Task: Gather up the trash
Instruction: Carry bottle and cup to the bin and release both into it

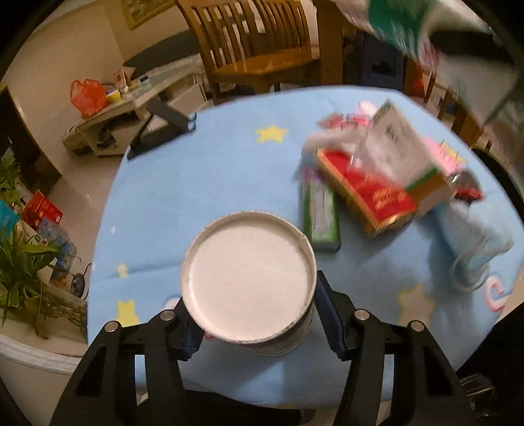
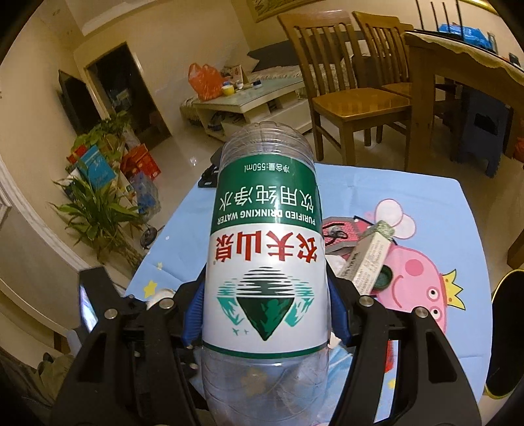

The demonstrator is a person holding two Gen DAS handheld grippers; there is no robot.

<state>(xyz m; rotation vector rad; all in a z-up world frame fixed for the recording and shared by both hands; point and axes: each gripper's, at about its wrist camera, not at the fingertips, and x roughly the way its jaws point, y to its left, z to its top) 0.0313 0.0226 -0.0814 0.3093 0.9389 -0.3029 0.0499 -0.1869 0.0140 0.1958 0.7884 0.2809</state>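
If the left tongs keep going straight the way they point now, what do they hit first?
The white can already sits between the left tongs, so it comes first. Beyond it lies the blue tablecloth; depth is hard to judge.

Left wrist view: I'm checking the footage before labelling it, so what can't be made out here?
- Pile of boxes and wrappers: motion blur, print unreadable.
- Round white-topped tin: label side hidden beneath its top.
- Green-labelled clear plastic bottle: blurred, cut off by the top edge.
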